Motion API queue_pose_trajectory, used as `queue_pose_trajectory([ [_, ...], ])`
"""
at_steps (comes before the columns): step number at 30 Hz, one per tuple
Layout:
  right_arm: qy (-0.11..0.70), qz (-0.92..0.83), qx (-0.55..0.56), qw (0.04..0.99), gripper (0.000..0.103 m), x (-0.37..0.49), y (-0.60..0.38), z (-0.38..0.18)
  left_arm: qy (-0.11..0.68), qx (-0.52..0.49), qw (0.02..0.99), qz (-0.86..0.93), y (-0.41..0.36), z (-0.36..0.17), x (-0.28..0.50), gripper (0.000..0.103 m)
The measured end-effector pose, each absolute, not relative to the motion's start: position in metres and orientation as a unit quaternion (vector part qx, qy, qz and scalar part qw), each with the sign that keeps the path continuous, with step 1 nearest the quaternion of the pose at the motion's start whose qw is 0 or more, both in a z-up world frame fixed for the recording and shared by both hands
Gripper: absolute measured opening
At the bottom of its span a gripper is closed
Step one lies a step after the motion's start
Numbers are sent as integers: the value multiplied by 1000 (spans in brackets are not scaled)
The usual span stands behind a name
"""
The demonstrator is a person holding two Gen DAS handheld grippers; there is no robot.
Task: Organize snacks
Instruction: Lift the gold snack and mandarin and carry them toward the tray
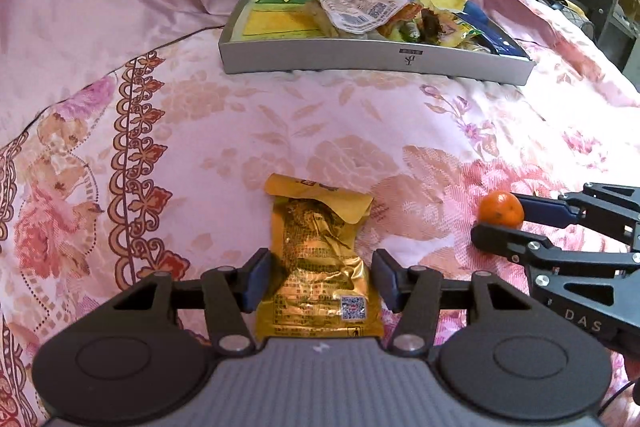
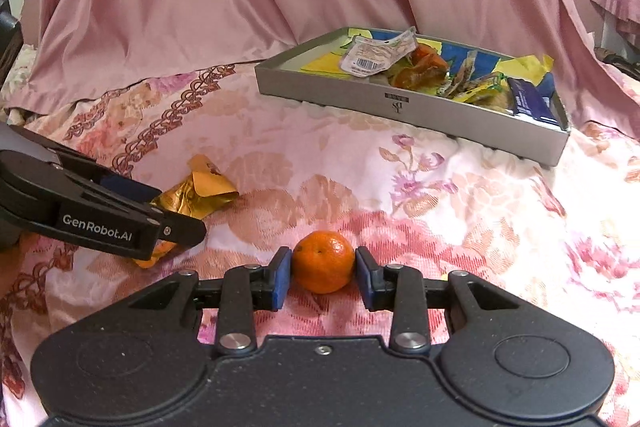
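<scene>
In the left wrist view we see our left gripper [image 1: 320,277] with its fingers about half apart, straddling a gold snack packet [image 1: 320,259] that lies on the flowered bedspread [image 1: 200,131]. The left blue pad [image 1: 256,279] sits against the packet's edge, while the right pad stands just beside the other edge; we cannot tell whether the pads truly press it. Well ahead of the fingertips lies the grey tray [image 1: 372,61], heaped with wrapped snacks. To the right of our fingers, the right gripper [image 1: 500,217] comes in from the side, its two fingers closed around a small orange [image 1: 501,209].

In the right wrist view we see the right gripper [image 2: 323,271] clamped on the orange [image 2: 323,261], both blue pads pressed to its sides, the fruit resting on the bedspread [image 2: 480,227]. To the left of these fingers the left gripper [image 2: 172,211] reaches over the gold snack packet [image 2: 200,193]. The tray [image 2: 400,107] sits ahead and to the right, apart from the fingertips.
</scene>
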State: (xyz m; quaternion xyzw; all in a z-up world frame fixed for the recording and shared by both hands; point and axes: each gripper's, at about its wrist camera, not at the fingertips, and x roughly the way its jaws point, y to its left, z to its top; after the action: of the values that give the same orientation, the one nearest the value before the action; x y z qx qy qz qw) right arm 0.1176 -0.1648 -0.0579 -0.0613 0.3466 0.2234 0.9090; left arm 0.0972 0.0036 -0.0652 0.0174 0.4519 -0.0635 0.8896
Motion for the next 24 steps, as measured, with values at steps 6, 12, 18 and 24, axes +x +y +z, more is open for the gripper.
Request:
queue_pose_trajectory([
  [6, 340, 224, -71, 910, 39, 116, -162, -62, 457, 2, 887, -66, 9, -65, 100, 63],
  [12, 332, 227, -65, 913, 40, 118, -162, -64, 459, -3, 887, -60, 8, -66, 104, 60],
  [18, 315, 234, -89, 915, 36, 118, -155, -65, 457, 9, 888, -47, 2, -64, 103, 51],
  [24, 296, 241, -101, 919, 36, 113, -151, -60, 453, 10, 891, -39, -4, -58, 102, 48],
])
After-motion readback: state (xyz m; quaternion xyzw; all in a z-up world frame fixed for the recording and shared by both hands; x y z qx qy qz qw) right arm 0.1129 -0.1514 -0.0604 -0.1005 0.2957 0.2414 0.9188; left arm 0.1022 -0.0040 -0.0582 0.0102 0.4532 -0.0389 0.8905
